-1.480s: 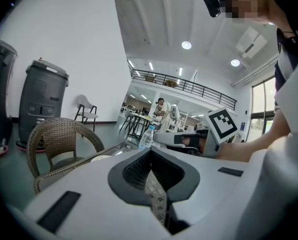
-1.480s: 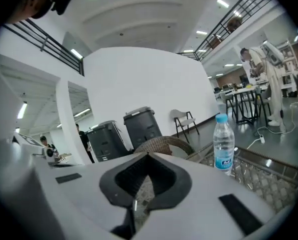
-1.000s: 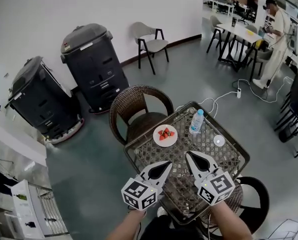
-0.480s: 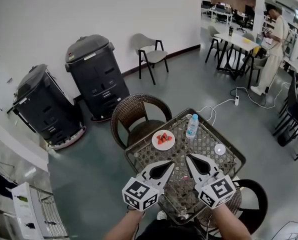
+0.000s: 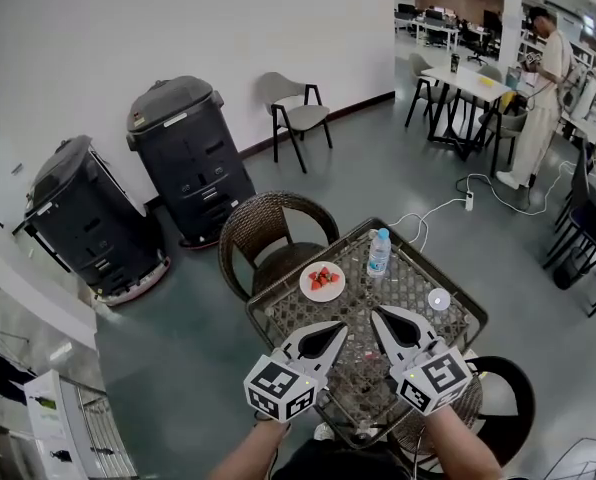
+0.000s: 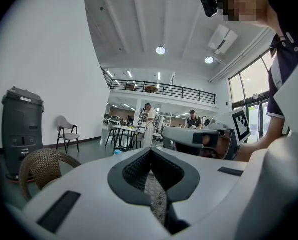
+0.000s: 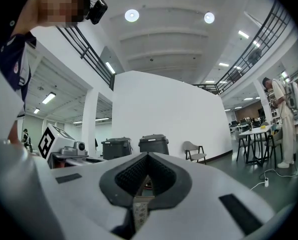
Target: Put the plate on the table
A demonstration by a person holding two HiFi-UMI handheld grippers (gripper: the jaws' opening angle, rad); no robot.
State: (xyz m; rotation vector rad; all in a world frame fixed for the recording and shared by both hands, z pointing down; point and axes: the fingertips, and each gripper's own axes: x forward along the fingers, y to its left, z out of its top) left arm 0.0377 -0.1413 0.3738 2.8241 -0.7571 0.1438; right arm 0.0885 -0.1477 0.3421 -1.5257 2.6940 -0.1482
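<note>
Jaws on my left gripper [image 5: 338,327] and right gripper [image 5: 377,315] are pressed together, empty; the plate [image 5: 317,294], far left on the table [image 5: 406,286], looks stiff, breakable, best pinched at its rim.

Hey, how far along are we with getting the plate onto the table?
Done: the plate of strawberries sits on the table, beside the water bottle. In hand: nothing; the left claw and right claw are both shut and empty, over the table's near side. Left: nothing visible, except perhaps drawing the claws away.
</note>
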